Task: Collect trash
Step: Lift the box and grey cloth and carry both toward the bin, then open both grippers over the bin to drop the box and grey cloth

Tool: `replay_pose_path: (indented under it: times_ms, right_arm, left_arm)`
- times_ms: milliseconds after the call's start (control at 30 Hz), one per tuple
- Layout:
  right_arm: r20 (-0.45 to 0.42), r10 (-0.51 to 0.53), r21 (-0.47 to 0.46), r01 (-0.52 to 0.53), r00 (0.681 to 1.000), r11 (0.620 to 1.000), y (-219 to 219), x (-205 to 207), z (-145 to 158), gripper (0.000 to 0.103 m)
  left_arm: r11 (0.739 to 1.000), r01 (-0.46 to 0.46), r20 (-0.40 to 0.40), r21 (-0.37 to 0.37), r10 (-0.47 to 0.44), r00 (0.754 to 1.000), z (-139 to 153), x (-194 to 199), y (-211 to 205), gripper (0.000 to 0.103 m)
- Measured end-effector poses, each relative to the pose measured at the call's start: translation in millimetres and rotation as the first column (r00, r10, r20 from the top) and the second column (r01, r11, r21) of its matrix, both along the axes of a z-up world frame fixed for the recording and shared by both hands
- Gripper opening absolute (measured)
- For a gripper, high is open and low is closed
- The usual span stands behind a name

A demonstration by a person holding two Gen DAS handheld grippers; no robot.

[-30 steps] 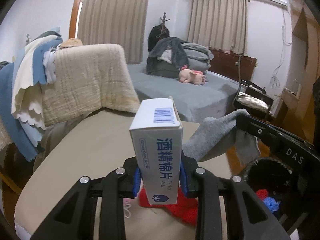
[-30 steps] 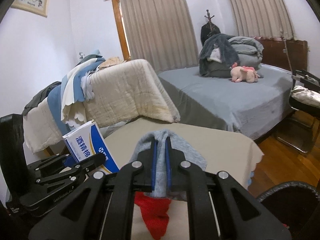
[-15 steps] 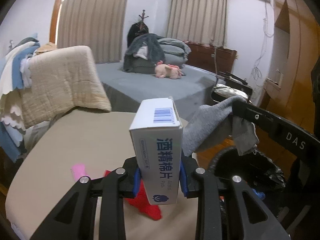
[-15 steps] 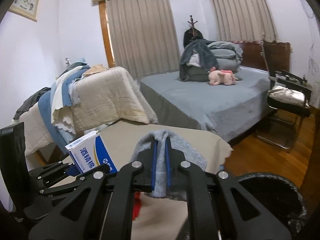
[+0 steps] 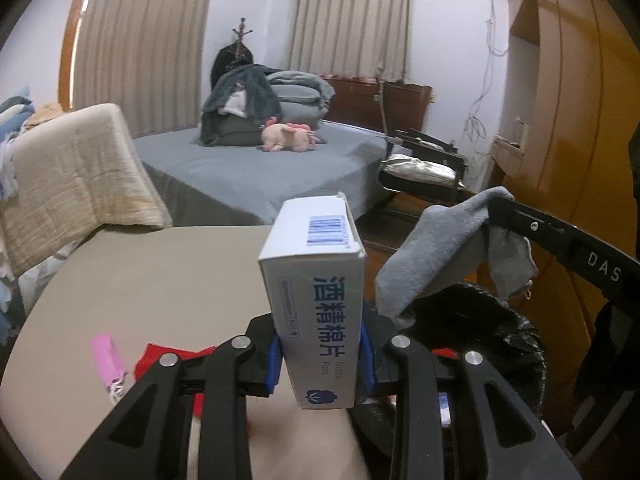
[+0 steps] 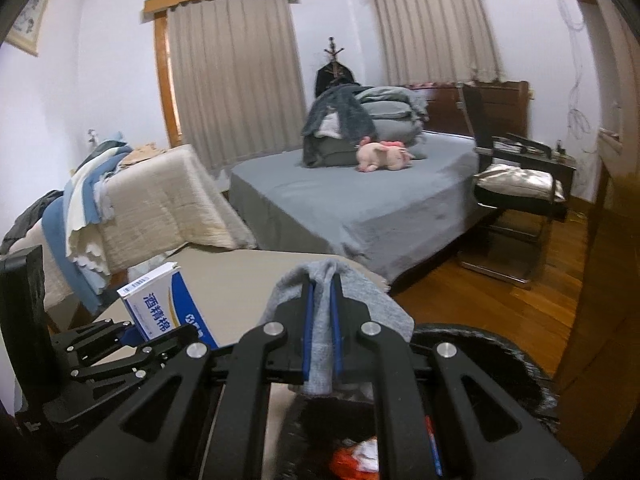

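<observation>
My left gripper [image 5: 320,354] is shut on a white and blue alcohol pads box [image 5: 318,296], held upright above the beige table's [image 5: 160,280] right edge. The box also shows in the right wrist view [image 6: 164,308]. My right gripper [image 6: 320,336] is shut on a grey sock [image 6: 340,308], which hangs over the black trash bin [image 6: 500,352]. In the left wrist view the sock [image 5: 440,248] dangles above the bin [image 5: 500,332]. A red cloth [image 5: 160,356] and a pink item [image 5: 106,354] lie on the table.
A grey bed [image 6: 360,204] with a pink plush [image 6: 384,154] stands behind the table. A beige blanket pile [image 6: 160,208] is at the left. A black chair [image 6: 520,200] and a wooden wardrobe [image 5: 580,120] stand at the right. Trash lies inside the bin [image 6: 356,456].
Both grippers have swung right, off the table toward the bin. The sock now hangs over the bin's opening, and the box is at the table's right edge.
</observation>
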State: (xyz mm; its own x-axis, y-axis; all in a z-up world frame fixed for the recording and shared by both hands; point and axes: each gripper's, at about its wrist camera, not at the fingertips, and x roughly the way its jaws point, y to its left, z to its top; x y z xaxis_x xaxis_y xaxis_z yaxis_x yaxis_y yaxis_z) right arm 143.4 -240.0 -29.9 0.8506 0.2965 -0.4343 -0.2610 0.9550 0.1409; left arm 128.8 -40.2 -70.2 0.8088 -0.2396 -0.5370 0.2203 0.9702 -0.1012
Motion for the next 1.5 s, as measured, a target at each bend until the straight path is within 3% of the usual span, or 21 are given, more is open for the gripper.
replay_pose_path:
  times_ms: [400,1167,1233,1300,1333,1367,1400,1467,1500]
  right_arm:
    - [-0.020,-0.141,-0.029,0.141,0.990,0.990,-62.4,-19.2,-14.3,0.007]
    - [-0.093,-0.244,-0.037,0.241,0.965,0.970,-109.2,-20.3,-48.0,0.009]
    - [-0.101,-0.253,-0.046,0.250,0.962,0.967,-110.0,-18.4,-50.9,0.012]
    - [-0.118,-0.265,-0.053,0.261,0.957,0.964,-111.7,-16.3,-55.2,0.018]
    - [-0.121,-0.269,-0.053,0.265,0.955,0.963,-111.7,-15.8,-56.0,0.027]
    - [-0.123,-0.278,-0.054,0.273,0.953,0.960,-112.6,-16.0,-57.0,0.037]
    - [-0.125,-0.284,-0.054,0.280,0.951,0.959,-114.1,-16.7,-57.9,0.040]
    - [-0.122,-0.294,-0.057,0.289,0.948,0.956,-115.1,-17.8,-58.1,0.060]
    - [-0.116,-0.305,-0.060,0.300,0.945,0.952,-115.1,-18.7,-57.2,0.064]
  left_arm:
    - [0.994,0.112,-0.008,-0.001,-0.112,0.994,-7.7,9.5,-54.9,0.031]
    - [0.968,0.249,-0.037,0.007,-0.249,0.968,-35.1,35.6,-115.1,0.031]
    - [0.965,0.261,-0.044,-0.005,-0.261,0.964,-37.5,37.9,-116.2,0.032]
    - [0.960,0.278,-0.057,-0.037,-0.279,0.959,-39.5,38.7,-112.5,0.046]
    - [0.958,0.280,-0.060,-0.057,-0.283,0.957,-39.8,38.6,-111.3,0.055]
    - [0.956,0.283,-0.059,-0.077,-0.288,0.956,-39.7,39.1,-108.3,0.058]
    - [0.955,0.286,-0.060,-0.083,-0.291,0.955,-40.0,38.8,-106.2,0.059]
    - [0.954,0.288,-0.060,-0.079,-0.293,0.954,-41.4,37.2,-104.3,0.062]
    - [0.956,0.284,-0.059,-0.075,-0.288,0.956,-41.6,36.2,-102.8,0.063]
